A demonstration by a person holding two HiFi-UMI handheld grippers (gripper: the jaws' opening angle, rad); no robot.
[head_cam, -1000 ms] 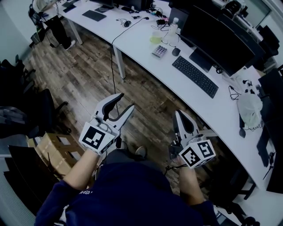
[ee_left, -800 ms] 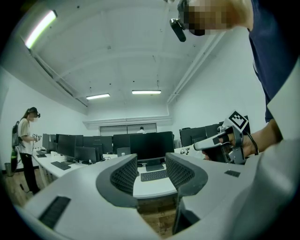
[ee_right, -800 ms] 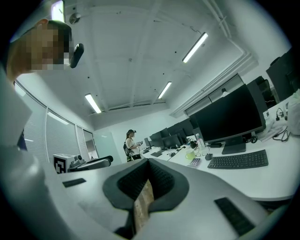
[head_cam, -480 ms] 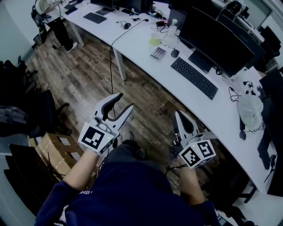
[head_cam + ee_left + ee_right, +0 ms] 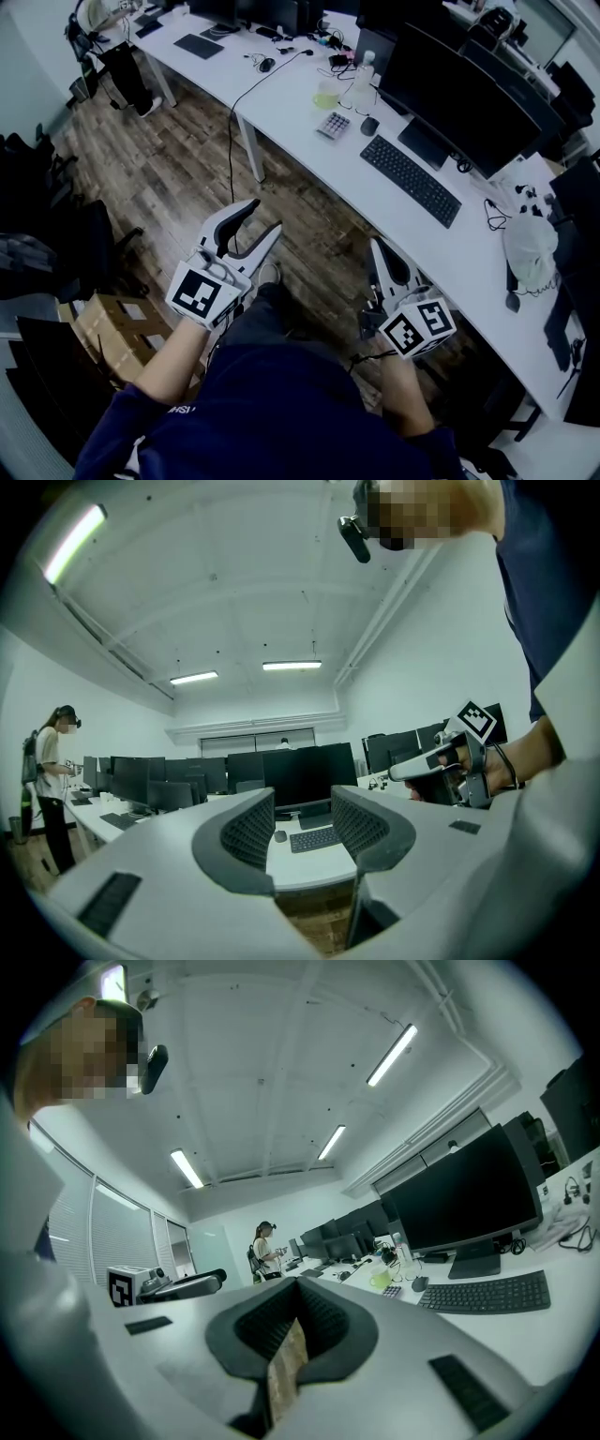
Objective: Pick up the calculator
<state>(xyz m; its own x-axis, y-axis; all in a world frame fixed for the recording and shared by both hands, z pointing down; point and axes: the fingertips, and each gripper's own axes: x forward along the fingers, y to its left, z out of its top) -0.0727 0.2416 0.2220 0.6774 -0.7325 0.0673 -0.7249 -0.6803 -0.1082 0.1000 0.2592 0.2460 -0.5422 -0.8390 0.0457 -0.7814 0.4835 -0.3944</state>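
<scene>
Around: a long white desk [image 5: 286, 89] curves along the far edge of a brown wood-plank floor [image 5: 169, 159]; it carries a wide black monitor [image 5: 459, 98], a black keyboard [image 5: 410, 180] and a dark rounded mouse [image 5: 369, 125].
In the way: the planks lie between both claws and the desk; a thin black cable [image 5: 232, 141] hangs off the desk edge at 12 o'clock from the left claw.
Further off: a person [image 5: 265, 1251] stands beside the desk's far end.
Containers: a translucent yellow-green cup [image 5: 327, 94] and a clear plastic bottle [image 5: 361, 80] stand just behind the calculator; a brown cardboard box [image 5: 122, 328] sits on the floor at 8 o'clock from the left claw. Their contents cannot be made out.
Calculator: the small grey flat calculator [image 5: 333, 125] lies near the desk's front edge, the mouse just beside it at 3 o'clock.
Left claw [image 5: 267, 214]: jaws spread, nothing between them; the calculator is well apart at 1 o'clock.
Right claw [image 5: 377, 246]: jaws together, holding nothing; the calculator is well apart at 11 o'clock.
</scene>
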